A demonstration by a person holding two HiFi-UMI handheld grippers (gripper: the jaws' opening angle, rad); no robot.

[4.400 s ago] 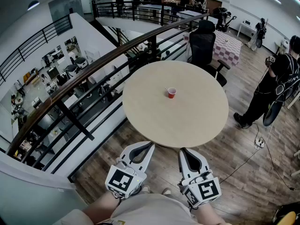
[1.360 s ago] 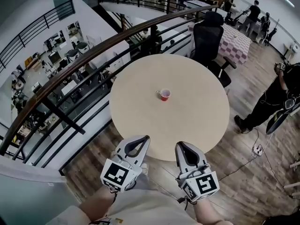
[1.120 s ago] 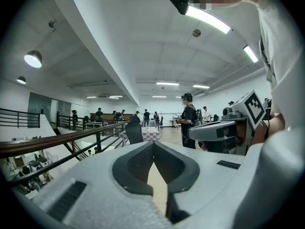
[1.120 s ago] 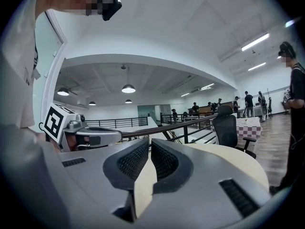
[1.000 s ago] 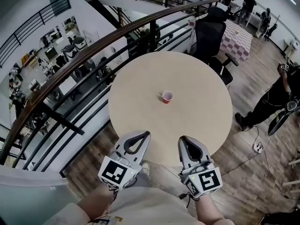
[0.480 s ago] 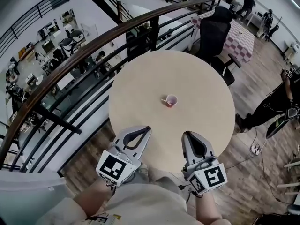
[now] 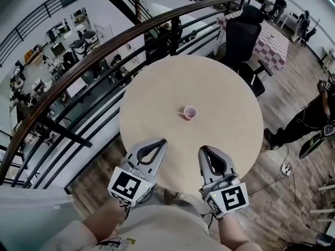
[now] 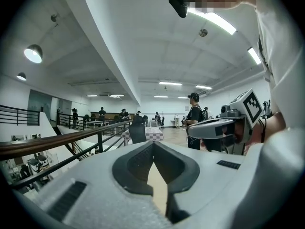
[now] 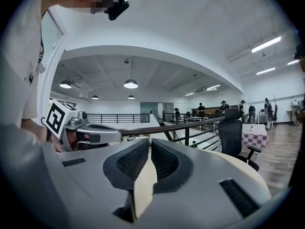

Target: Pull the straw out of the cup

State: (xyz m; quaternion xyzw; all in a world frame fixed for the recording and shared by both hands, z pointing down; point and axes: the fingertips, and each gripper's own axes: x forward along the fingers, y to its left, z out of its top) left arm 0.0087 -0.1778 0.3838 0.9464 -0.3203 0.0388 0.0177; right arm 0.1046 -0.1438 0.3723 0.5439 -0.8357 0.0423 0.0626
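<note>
A small red cup stands near the middle of the round beige table. A thin straw pokes out of it toward the left. My left gripper hovers at the table's near edge, shut with nothing in it. My right gripper is beside it, also shut and holding nothing. Both are well short of the cup. In the left gripper view the left gripper shows its jaws meeting at the tips. The right gripper looks the same in its own view. Neither gripper view shows the cup.
A dark railing curves past the table's left and far side, with a lower floor beyond it. A black office chair and a checkered table stand behind. A person in black stands at the right, and a cable lies on the wooden floor.
The view and both grippers have come closer to the table, and the gripper tips now reach its near edge. The cup has not moved. Both grippers stay shut.
</note>
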